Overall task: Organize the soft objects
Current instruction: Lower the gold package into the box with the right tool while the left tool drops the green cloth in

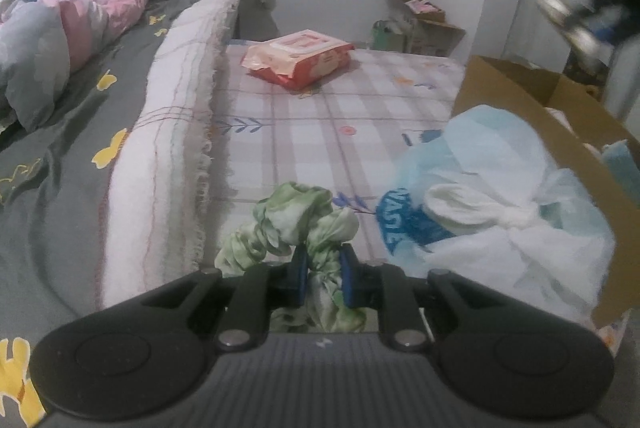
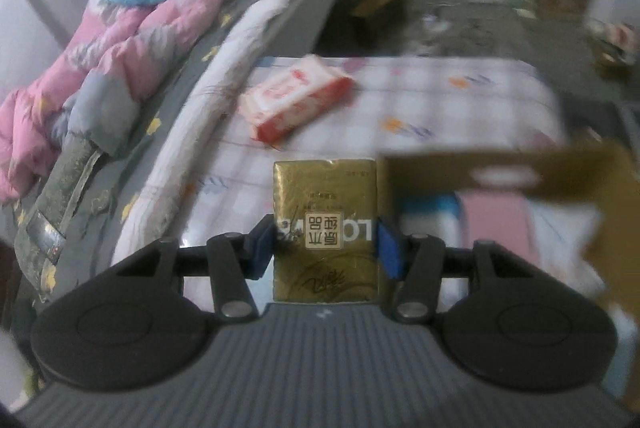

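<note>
Tightly pinched green cloth (image 1: pixel 304 220) in left fingers (image 1: pixel 299 268), right fingers (image 2: pixel 262 248) apparently gripping gold pack (image 2: pixel 326 228)

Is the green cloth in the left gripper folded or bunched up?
Bunched up: the green cloth is a crumpled, twisted wad pinched between the left gripper pads, not a flat fold.

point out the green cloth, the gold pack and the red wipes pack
green cloth (image 1: pixel 296 216), left wrist view, on its bunched upper folds
gold pack (image 2: pixel 325 187), right wrist view, on its upper face above the label
red wipes pack (image 1: pixel 298 61), left wrist view, on its top near the middle
</note>
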`<move>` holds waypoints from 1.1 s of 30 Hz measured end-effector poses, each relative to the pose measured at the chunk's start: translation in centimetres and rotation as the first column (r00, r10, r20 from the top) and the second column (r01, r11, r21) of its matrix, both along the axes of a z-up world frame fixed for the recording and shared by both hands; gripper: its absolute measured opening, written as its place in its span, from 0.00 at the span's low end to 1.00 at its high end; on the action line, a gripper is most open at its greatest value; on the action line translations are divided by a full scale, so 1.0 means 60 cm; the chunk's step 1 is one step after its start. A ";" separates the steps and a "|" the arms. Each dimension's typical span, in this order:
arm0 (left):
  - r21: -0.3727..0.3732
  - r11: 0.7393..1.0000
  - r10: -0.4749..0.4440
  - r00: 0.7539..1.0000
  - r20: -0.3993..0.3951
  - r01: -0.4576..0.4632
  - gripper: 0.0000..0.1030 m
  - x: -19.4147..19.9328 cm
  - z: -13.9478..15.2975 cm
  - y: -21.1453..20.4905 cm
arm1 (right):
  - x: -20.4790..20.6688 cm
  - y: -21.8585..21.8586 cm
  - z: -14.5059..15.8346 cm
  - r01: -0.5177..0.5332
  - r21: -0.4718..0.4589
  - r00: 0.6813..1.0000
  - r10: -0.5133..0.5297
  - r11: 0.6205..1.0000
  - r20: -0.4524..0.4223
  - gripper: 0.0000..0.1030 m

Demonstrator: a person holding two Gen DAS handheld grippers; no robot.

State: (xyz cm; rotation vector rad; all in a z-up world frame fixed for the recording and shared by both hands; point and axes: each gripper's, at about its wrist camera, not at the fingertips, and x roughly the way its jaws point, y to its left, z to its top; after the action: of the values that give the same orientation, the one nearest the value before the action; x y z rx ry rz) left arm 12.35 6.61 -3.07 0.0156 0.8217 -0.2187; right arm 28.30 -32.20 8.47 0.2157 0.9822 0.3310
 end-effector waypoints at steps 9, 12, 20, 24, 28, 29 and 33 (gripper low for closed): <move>-0.030 0.999 -0.034 0.996 0.080 0.036 0.17 -0.018 0.062 -0.025 | -0.187 -0.177 -0.106 0.205 -0.084 0.968 -0.214 0.975 -0.128 0.50; -0.051 0.996 -0.067 0.992 0.105 0.073 0.17 -0.018 0.089 -0.045 | -0.217 -0.202 -0.145 0.213 -0.149 0.956 -0.237 0.966 -0.173 0.50; -0.082 0.963 -0.243 0.958 0.153 0.257 0.17 -0.014 0.143 -0.149 | -0.226 -0.196 -0.185 0.117 -0.378 0.952 -0.212 0.918 -0.220 0.66; -0.087 0.921 -0.362 0.916 0.171 0.380 0.17 -0.016 0.161 -0.221 | -0.236 -0.208 -0.166 0.146 -0.347 0.962 -0.214 0.927 -0.167 0.71; -0.091 0.856 -0.493 0.856 0.156 0.509 0.17 -0.015 0.167 -0.309 | -0.274 -0.235 -0.128 0.265 -0.188 0.957 -0.283 0.946 -0.070 0.74; -0.094 0.840 -0.520 0.842 0.145 0.535 0.18 -0.014 0.165 -0.329 | -0.288 -0.243 -0.118 0.294 -0.130 0.952 -0.302 0.947 -0.046 0.76; -0.134 0.773 -0.619 0.783 0.057 0.621 0.18 -0.001 0.143 -0.421 | -0.351 -0.261 -0.095 0.353 0.023 0.934 -0.354 0.935 0.042 0.78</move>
State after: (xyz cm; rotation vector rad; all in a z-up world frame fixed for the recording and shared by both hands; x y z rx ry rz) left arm 12.28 -18.66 5.52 0.1545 0.7669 -0.9110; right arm 7.21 -47.84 2.80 0.3915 0.8756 0.0125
